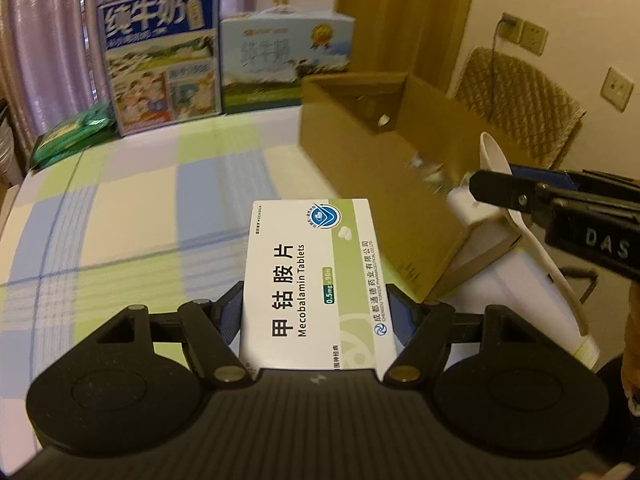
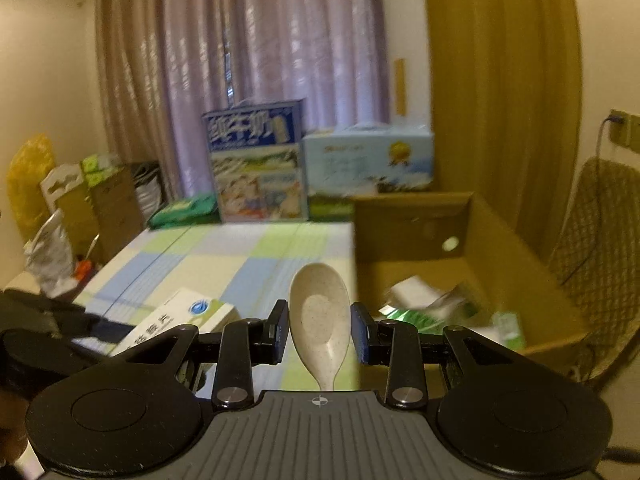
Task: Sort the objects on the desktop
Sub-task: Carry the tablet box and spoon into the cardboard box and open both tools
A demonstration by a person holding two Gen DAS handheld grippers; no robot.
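- A counter (image 1: 120, 208) under a checked cloth of pale green, blue and cream squares fills the room's middle; pleated curtains hang behind it, and two printed milk cartons (image 1: 160, 56) stand at its far edge.
- An open brown cardboard box (image 1: 360, 128) sits on the right part of the counter.
- Only the right wrist view looks into the box, showing blurred packets (image 2: 432, 308) on its floor; only the left wrist view makes the label on the tablet box readable.
- The left claw (image 1: 318, 312) grips a flat white and green Mecobalamin tablet box (image 1: 312, 276), long axis pointing away from the camera, above the counter beside the cardboard box.
- The right claw (image 2: 320, 332) holds a speckled cream plastic spoon (image 2: 320, 316) between its narrowed fingers, bowl forward and up, handle toward the camera, near the cardboard box's left wall.
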